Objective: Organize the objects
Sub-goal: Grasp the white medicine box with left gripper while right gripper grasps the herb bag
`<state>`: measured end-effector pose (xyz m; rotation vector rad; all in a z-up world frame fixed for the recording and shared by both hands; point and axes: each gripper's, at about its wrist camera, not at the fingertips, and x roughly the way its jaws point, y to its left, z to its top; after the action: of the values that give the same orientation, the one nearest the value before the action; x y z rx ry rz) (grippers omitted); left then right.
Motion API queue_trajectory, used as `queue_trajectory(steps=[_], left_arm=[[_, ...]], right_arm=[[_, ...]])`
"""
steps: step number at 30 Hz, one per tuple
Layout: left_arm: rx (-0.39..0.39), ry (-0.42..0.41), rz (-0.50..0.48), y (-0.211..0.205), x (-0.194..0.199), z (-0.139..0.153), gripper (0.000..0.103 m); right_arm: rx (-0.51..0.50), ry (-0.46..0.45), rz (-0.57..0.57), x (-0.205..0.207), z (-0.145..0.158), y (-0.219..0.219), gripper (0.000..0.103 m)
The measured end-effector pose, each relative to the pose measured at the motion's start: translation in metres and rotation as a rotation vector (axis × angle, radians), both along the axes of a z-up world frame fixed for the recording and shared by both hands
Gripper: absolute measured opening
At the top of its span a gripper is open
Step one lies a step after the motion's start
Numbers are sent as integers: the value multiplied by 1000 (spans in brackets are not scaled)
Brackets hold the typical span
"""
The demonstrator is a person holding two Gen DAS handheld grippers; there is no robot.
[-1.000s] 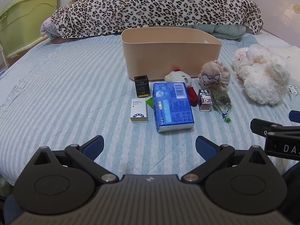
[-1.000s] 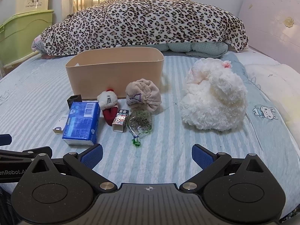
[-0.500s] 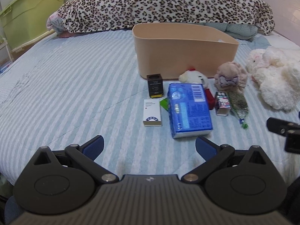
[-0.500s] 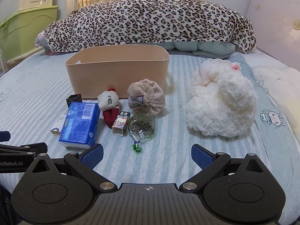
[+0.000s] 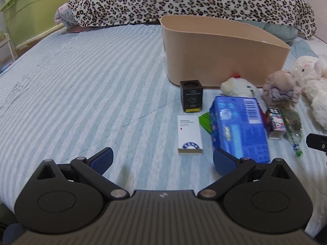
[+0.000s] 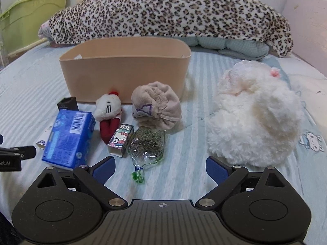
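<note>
A beige bin [image 5: 220,51] [image 6: 126,71] stands on the striped bed. In front of it lie a black box [image 5: 191,96], a white box [image 5: 189,134], a blue tissue pack [image 5: 239,126] [image 6: 68,138], a white-and-red plush [image 6: 109,110], a tan plush [image 6: 156,104], a Hello Kitty box [image 6: 120,139] and a bag of dried herbs [image 6: 148,145]. My left gripper [image 5: 162,160] is open and empty, just short of the white box. My right gripper [image 6: 160,168] is open and empty, just short of the herb bag.
A large white plush [image 6: 255,120] lies to the right. A leopard-print blanket [image 6: 163,12] is piled behind the bin. A green storage box [image 5: 34,10] stands off the bed at the left.
Both grippers have moved forward toward the objects. The left one has also shifted left, so the objects now sit to its right. Both stay open.
</note>
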<state>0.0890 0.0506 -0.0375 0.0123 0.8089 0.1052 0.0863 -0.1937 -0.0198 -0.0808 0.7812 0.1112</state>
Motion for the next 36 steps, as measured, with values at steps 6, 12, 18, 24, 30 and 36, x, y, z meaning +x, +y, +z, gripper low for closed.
queue_trajectory(steps=[6,12,18,24,30,36], left_arm=[[25,6,-38,-3,22,-13,103],[13,21,-66,-7,41,-27,94],[-38,12,-83,-4,48,-34,80],[-31,5,-151,-12,44,-29,33],[-25,5,-145,-10,37,-20,33],[-16,-77,-135,-4,22,14,33]], right_arm=[[-19,55,23,28,-22,5,92],[-38,109,36,46,-43,9,83],[-17,108,51,50,-48,12,59],[-5,88,78,41,-44,17,39],[41,70,60,33,-31,10,38],[77,-2,58,19,2,2,38]])
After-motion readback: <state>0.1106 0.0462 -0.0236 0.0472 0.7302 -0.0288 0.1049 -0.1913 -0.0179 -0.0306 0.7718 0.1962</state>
